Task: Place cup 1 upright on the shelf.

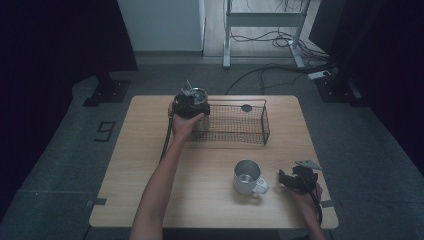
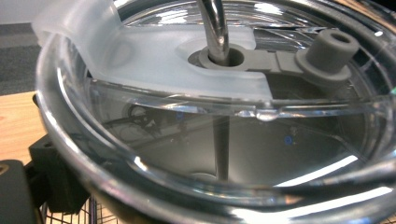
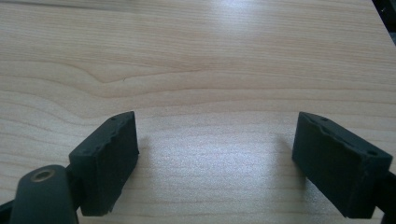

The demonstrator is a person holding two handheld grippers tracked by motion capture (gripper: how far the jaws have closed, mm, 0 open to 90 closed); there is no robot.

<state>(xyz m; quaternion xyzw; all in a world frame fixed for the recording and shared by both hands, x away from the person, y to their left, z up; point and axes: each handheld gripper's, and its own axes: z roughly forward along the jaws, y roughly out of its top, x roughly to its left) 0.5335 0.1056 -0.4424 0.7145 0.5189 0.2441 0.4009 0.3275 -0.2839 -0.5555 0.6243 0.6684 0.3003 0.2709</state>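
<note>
Steel and slick, the lidded cup (image 2: 224,140) is hanging in the left gripper (image 1: 189,104), clenched on its rim over the wire basket (image 1: 264,120); likely heavy. Right gripper (image 3: 215,163) is resting released on the table (image 3: 196,56).

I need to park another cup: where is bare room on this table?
Bare: the left half of the table beside the forearm, and the strip between wire basket and metal mug. Crowded: the basket's left end, where the left gripper holds the lidded cup, and the near right corner, with mug and right gripper.
</note>
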